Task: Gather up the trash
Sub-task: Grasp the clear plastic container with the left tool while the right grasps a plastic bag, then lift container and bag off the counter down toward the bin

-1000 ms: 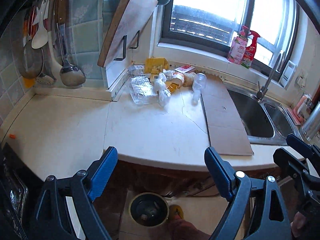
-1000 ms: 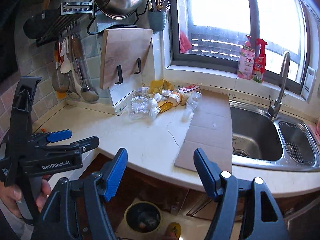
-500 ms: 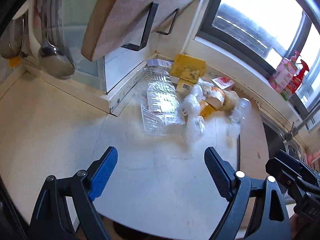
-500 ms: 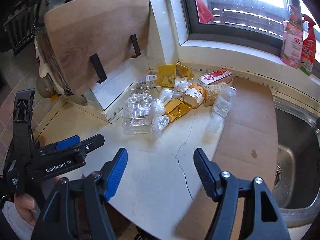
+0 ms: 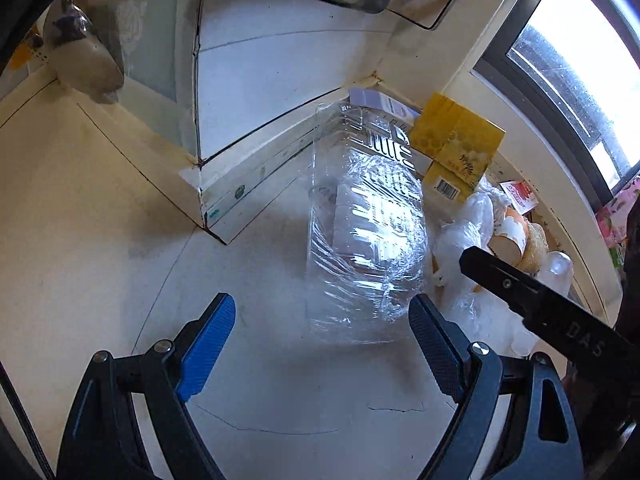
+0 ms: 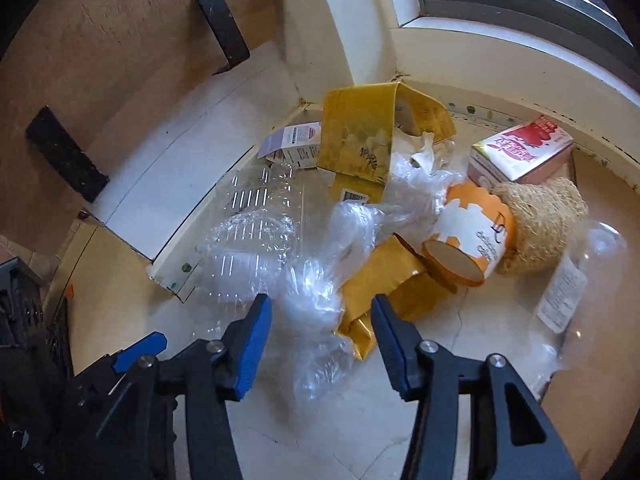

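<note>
Both my grippers are now down close over the trash heap on the surface. My right gripper (image 6: 320,312) has just been closing its jaws, now narrower around the crumpled clear plastic bag (image 6: 316,300). My left gripper (image 5: 320,320) now frames the clear plastic tray (image 5: 360,232).

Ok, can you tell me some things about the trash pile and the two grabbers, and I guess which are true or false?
1. The orange paper cup lies on its side. True.
2. The left gripper is clamped on the clear plastic tray. False: it is wide open, short of it.
3. Crumpled clear plastic wrap sits between the right gripper's jaws, which have just been closing. True.
4. The pink carton is inside the sink. False: it lies on the counter by the window wall.
</note>
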`<action>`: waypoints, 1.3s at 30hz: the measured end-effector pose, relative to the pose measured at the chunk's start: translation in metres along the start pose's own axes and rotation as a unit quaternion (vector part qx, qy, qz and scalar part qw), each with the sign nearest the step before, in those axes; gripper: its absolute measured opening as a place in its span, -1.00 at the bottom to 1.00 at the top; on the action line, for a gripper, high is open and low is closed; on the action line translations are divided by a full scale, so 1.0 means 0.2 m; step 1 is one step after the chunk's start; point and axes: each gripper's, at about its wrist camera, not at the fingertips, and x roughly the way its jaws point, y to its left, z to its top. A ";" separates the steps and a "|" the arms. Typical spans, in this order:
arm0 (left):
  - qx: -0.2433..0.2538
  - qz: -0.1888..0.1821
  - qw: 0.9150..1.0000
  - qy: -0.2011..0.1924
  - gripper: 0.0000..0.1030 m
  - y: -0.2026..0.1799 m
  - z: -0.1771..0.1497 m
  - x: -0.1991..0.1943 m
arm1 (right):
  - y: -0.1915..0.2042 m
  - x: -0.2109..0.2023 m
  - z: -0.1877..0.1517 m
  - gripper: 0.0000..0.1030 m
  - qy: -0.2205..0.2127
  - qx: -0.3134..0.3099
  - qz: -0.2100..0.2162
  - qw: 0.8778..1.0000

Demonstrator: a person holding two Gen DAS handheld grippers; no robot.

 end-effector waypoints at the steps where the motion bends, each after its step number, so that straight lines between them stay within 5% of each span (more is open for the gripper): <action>1: -0.001 -0.001 1.000 0.002 0.70 0.00 0.01 0.02 | 0.00 0.04 0.00 -0.46 0.012 -0.004 0.007 1.000; 20: -0.011 -0.031 0.999 -0.006 0.69 -0.04 0.11 0.16 | -0.20 -0.18 -0.18 -0.52 0.021 0.035 0.064 0.997; 22: -0.005 -0.039 0.999 -0.010 0.35 -0.07 0.10 0.16 | -0.21 -0.19 -0.19 -0.52 0.021 0.036 0.065 0.997; 24: -0.003 -0.037 0.999 -0.017 0.22 -0.09 0.08 0.14 | -0.20 -0.21 -0.20 -0.52 0.019 0.034 0.065 0.997; 27: 0.013 -0.027 0.999 -0.027 0.18 -0.13 0.05 0.10 | -0.20 -0.24 -0.21 -0.52 0.014 0.034 0.069 0.997; 36: 0.054 -0.050 0.996 -0.050 -0.49 -0.17 -0.05 -0.19 | -0.16 -0.38 -0.26 -0.52 -0.004 0.037 0.071 0.997; 39: 0.074 -0.056 0.994 -0.055 -0.52 -0.17 -0.11 -0.32 | -0.12 -0.44 -0.30 -0.53 -0.012 0.037 0.071 0.997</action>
